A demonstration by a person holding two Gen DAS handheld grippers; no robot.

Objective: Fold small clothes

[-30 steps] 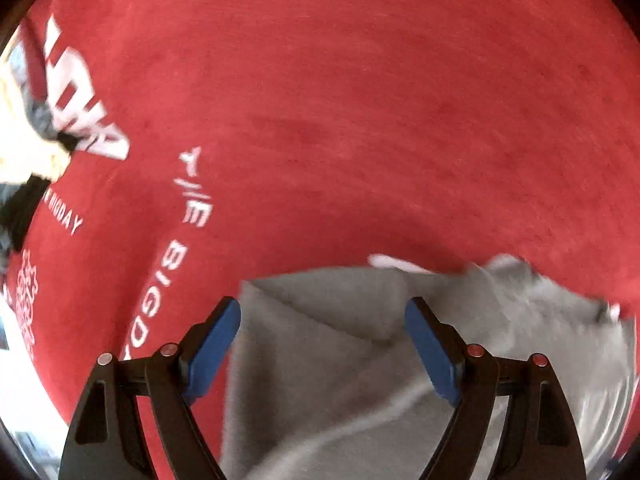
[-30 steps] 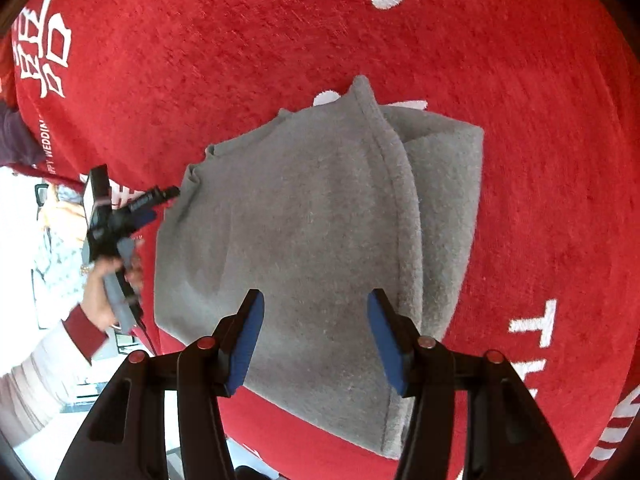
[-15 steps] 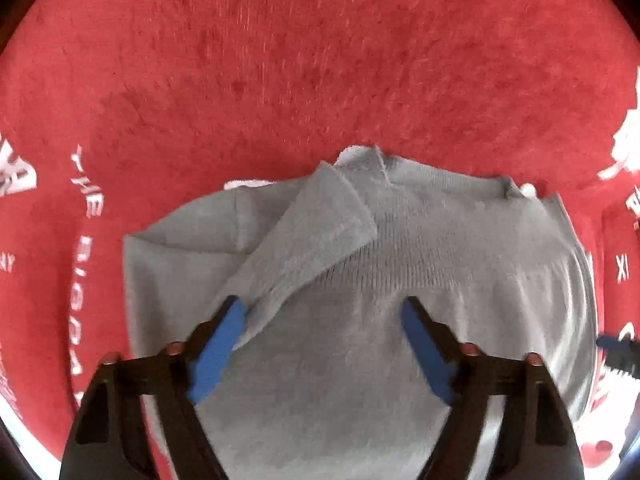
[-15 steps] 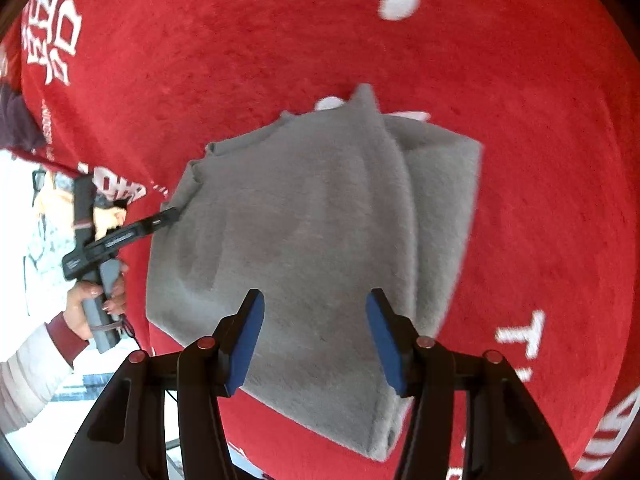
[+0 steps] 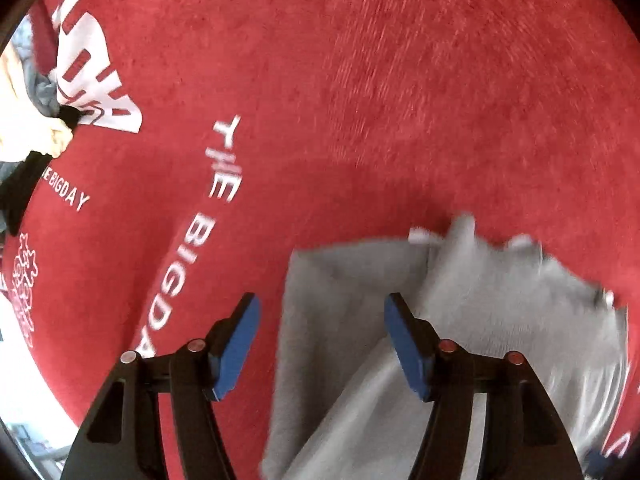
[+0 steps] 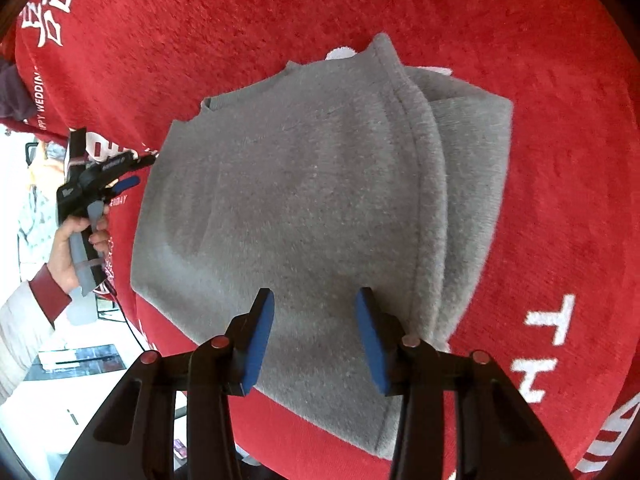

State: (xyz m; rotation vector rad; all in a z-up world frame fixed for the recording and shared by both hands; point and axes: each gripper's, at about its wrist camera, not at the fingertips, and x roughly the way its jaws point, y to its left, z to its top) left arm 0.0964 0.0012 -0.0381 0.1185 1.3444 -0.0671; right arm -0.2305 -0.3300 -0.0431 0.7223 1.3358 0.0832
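Observation:
A small grey knit garment [image 6: 312, 200] lies folded on the red cloth [image 6: 240, 20], with one side folded over along its right edge. My right gripper [image 6: 314, 312] hovers over its near part, open and empty. My left gripper [image 5: 320, 320] is open and empty above the garment's left edge [image 5: 340, 300]; the view is blurred. In the right wrist view the left gripper [image 6: 134, 168] shows held in a hand at the garment's left side.
The red cloth carries white lettering [image 5: 222, 160]. A heap of other clothes [image 5: 28, 120] lies at the far left of the left wrist view. The table edge and floor [image 6: 60, 360] show at lower left in the right wrist view.
My left gripper has swung out over the garment and back to its left edge. My right gripper has come lower and closer to the garment. Both stay open.

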